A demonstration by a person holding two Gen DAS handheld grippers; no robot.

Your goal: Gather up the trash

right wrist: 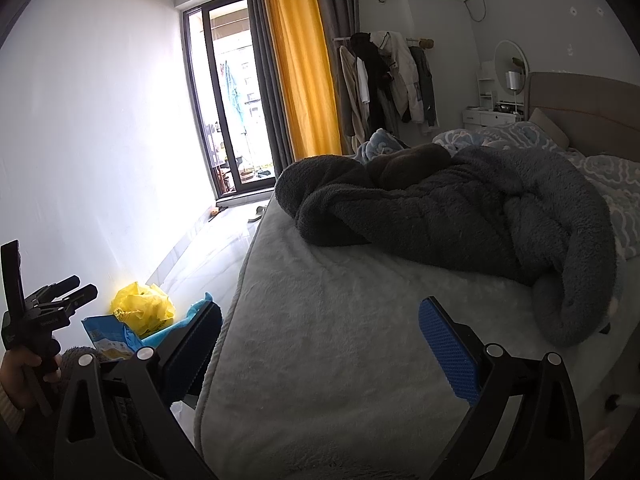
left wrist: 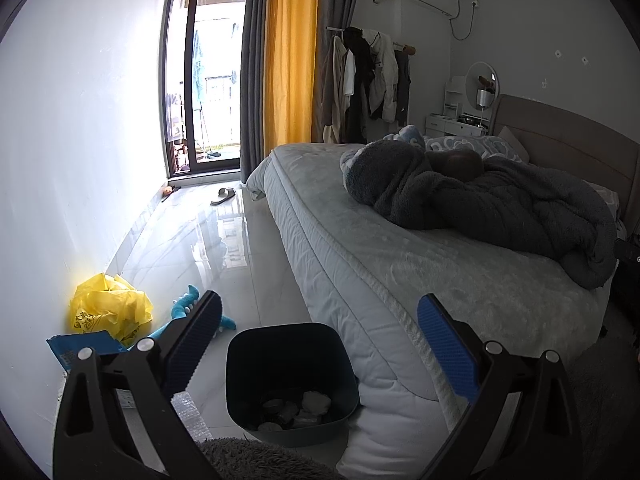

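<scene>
Left gripper (left wrist: 320, 344): jaws wide apart and holding nothing; it hovers above the floor beside the bed, its blue-padded fingers (left wrist: 448, 348) framing the bin below.
Left hand (right wrist: 16, 376): seen at the lower left edge of the right wrist view, wrapped around the left gripper's black handle.
Right gripper (right wrist: 320, 346): jaws wide apart, empty; it is held over the near corner of the bed (right wrist: 340, 320), with the left finger over the mattress edge and the right finger over the grey cover.
Bin (left wrist: 240, 368): dark, open-topped, standing upright on the white tile floor (left wrist: 240, 272), touching or just beside the mattress side; a fluffy grey rug (left wrist: 256, 460) lies in front of it.
Bin contents: several crumpled pale pieces (left wrist: 316, 402) lie at the bottom; what they are cannot be told.
Yellow plastic bag (left wrist: 110, 308): crumpled, printed, on the floor against the white wall, left of the bin.
Blue packet (left wrist: 78, 346): flat, printed, torn open, just in front of the yellow bag.
Blue dinosaur toy (left wrist: 188, 300): on the floor between bag and bin, partly hidden by the left finger.
Bubble wrap (left wrist: 190, 416): clear sheet on the floor, just left of the bin.
Bed surface: a dark fleece blanket (right wrist: 460, 216) lies heaped across it.
</scene>
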